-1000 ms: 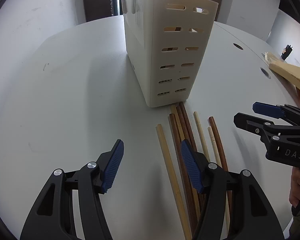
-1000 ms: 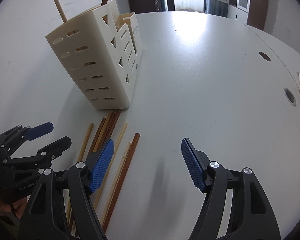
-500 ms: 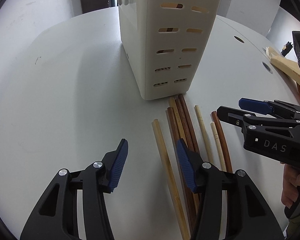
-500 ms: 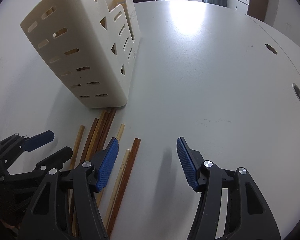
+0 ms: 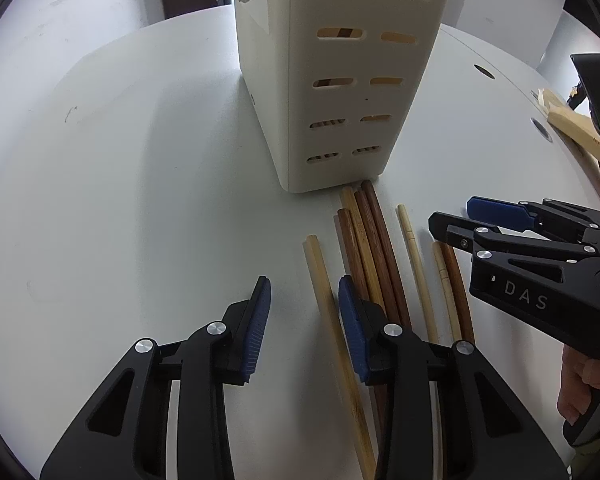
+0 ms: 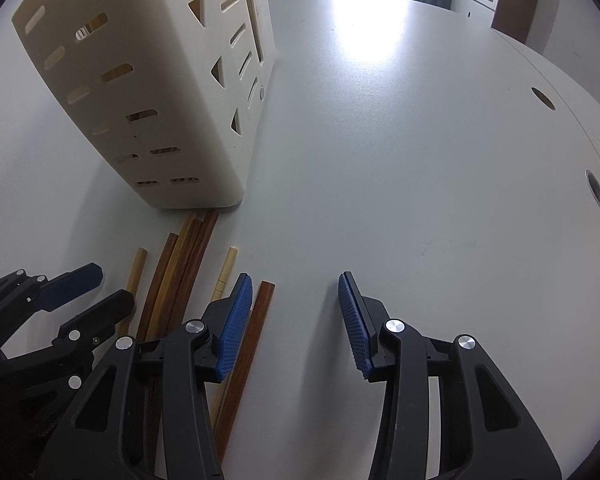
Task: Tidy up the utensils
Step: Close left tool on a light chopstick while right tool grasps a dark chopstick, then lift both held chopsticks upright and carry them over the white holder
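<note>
Several wooden chopsticks, light and dark brown, lie side by side on the white table in front of a cream slotted utensil holder (image 5: pixel 340 80), which also shows in the right wrist view (image 6: pixel 148 92). My left gripper (image 5: pixel 304 320) is open and low over the table, with the leftmost light chopstick (image 5: pixel 324 292) lying between its fingers. My right gripper (image 6: pixel 296 320) is open and empty; its left finger sits over a dark brown chopstick (image 6: pixel 252 340) at the right of the pile. The right gripper also shows in the left wrist view (image 5: pixel 452 216).
The white round table (image 6: pixel 420 160) stretches to the right, with cable holes (image 6: pixel 596 190) near its far edge. A tan box (image 5: pixel 572 128) lies at the table's right edge. The holder's compartments hold a few sticks, seen through the slots.
Both grippers have moved forward and lower towards the chopsticks and the holder. The left gripper's jaws have narrowed a little and now straddle the leftmost light chopstick.
</note>
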Action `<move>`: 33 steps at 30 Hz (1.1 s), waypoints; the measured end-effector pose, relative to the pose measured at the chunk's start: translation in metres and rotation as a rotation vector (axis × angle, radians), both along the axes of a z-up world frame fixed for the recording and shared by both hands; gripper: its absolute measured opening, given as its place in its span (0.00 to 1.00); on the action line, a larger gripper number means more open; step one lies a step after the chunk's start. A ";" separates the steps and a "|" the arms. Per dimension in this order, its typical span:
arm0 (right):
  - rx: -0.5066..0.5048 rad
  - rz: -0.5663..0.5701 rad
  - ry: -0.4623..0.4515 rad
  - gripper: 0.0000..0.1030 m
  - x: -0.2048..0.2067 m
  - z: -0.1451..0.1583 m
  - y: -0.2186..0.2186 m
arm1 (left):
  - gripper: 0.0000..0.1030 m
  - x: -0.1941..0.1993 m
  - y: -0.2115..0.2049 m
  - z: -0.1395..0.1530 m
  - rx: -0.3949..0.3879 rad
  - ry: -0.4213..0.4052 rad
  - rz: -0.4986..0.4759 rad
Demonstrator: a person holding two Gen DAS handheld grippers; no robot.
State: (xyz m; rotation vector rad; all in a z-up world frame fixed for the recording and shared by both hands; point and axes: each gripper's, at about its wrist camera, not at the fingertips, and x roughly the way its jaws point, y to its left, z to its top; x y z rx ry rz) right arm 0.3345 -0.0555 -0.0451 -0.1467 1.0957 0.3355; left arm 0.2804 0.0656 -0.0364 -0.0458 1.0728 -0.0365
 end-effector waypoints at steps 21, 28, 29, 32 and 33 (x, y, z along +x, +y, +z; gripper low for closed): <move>0.000 0.064 -0.042 0.08 -0.034 0.010 0.023 | 0.06 -0.004 -0.010 0.016 0.052 -0.050 0.001; 0.085 0.043 -0.113 0.08 -0.046 0.042 0.017 | 0.06 -0.024 -0.004 0.057 0.009 -0.154 0.002; 0.104 0.038 -0.128 0.08 -0.046 0.050 0.015 | 0.06 -0.025 -0.003 0.062 0.001 -0.170 0.008; 0.153 0.034 -0.178 0.08 -0.051 0.074 0.012 | 0.06 -0.031 -0.002 0.076 -0.020 -0.210 0.017; 0.166 0.038 -0.194 0.08 -0.054 0.081 0.011 | 0.06 -0.034 -0.002 0.080 -0.021 -0.225 0.019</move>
